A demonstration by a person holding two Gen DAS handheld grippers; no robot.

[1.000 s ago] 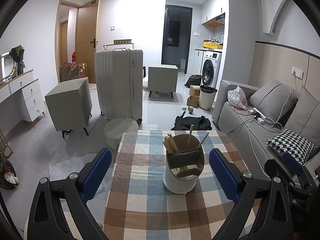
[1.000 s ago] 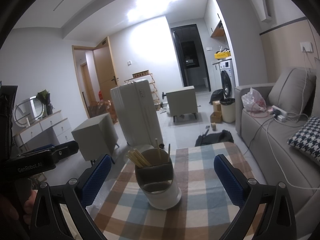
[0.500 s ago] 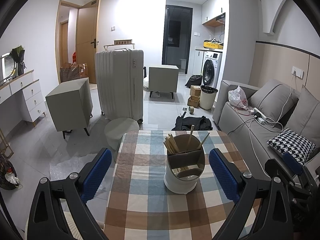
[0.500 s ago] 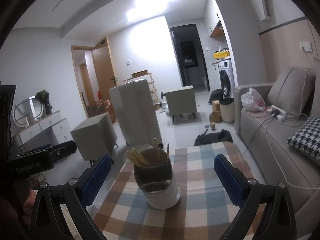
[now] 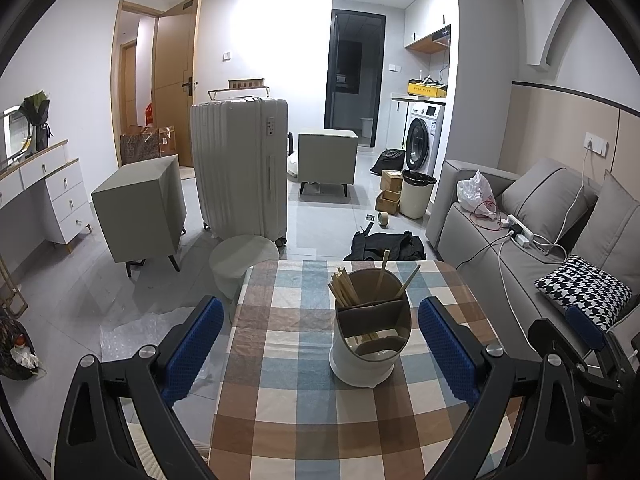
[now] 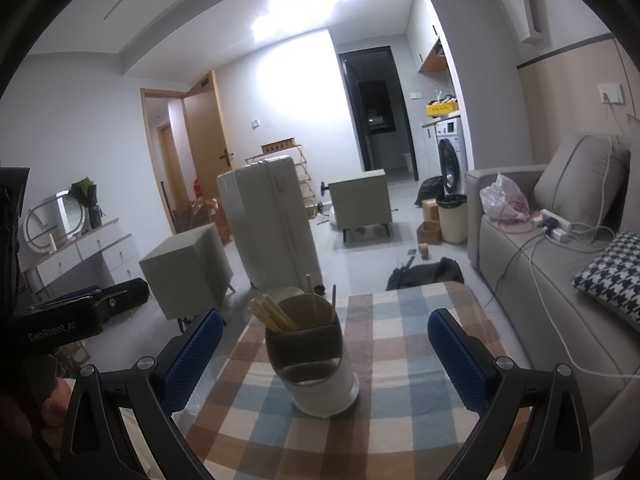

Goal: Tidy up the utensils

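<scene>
Your left hand-held gripper (image 5: 320,340) hangs above the near part of the desk (image 5: 288,412) with its blue-padded fingers (image 5: 196,344) spread wide apart and nothing between them. The white utensil holder (image 5: 370,344) stands upright on the checked tablecloth, in the lower centre of the left wrist view, right of the midline between the fingers, nearer the right pad, and touching neither. A bundle of wooden chopsticks (image 5: 344,290) leans in the holder's rear left compartment, and two single chopsticks (image 5: 382,268) stick up from the rear right part; the front compartment is in shadow, so you cannot tell what it holds.

Your right hand-held gripper (image 6: 326,350) is likewise open, its fingers (image 6: 460,352) well apart and empty. In the right wrist view the utensil holder (image 6: 320,372) sits at lower centre, about midway between the pads and slightly towards the left one, again clear of both. The chopstick bundle (image 6: 272,314) fans out towards the upper left of the holder. The left gripper's black body (image 6: 72,316) shows at the left edge of this view, beside the desk.
</scene>
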